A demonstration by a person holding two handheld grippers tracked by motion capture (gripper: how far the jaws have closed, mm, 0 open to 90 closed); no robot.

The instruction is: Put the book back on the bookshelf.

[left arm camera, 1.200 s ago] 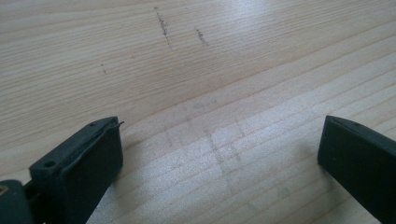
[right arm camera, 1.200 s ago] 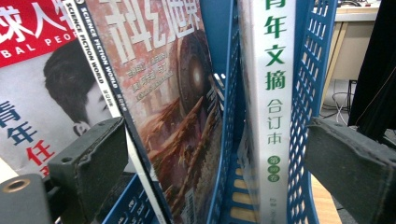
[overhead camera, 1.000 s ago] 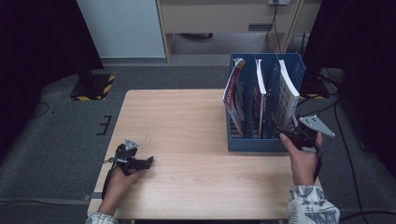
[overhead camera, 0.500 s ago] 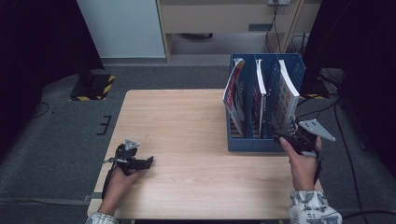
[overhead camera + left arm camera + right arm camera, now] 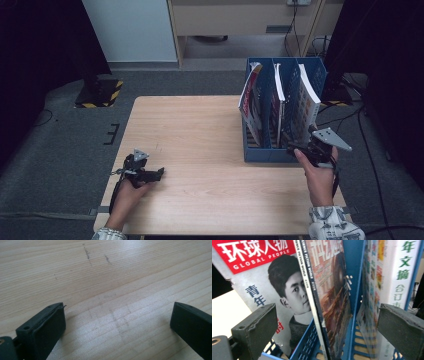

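Magazines (image 5: 329, 290) all in rack (image 5: 260, 150), none pulled; right gripper (image 5: 324, 327) wide open, empty, at rack front; left gripper (image 5: 117, 325) open, idle

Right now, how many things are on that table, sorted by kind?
Blue file rack: 1
Magazines or books standing in it: 3 — left, middle, right
Handheld grippers: 2 — left gripper, right gripper
Total: 6

Left gripper (image 5: 117, 322) jaws wide apart, low over bare, faintly scuffed wooden table (image 5: 105, 270)
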